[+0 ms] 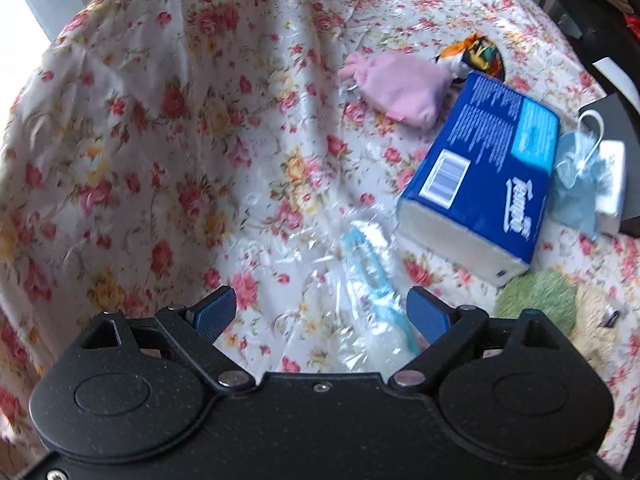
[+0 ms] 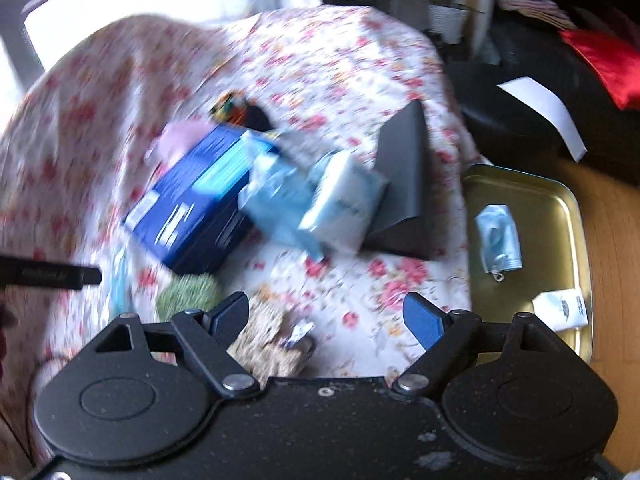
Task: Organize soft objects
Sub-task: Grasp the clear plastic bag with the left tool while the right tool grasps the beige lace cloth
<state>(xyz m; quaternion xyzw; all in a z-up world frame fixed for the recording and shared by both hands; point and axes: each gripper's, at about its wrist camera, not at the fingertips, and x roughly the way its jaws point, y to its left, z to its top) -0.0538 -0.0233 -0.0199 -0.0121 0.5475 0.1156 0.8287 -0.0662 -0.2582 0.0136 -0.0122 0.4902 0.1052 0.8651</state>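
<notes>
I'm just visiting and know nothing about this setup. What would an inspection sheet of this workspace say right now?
Surface: floral tablecloth, wrinkled.
Job's things: blue tissue pack, pink pouch, green yarn ball, light blue mesh bag, beige plush, clear plastic packet, all on the cloth; gold tray holding a folded blue item and a white packet.
Clutter: dark grey wedge; colourful toy.
Grippers: left gripper open, empty; right gripper open, empty.
Cables: nothing seen.
Surroundings: red cloth, wooden floor.
</notes>
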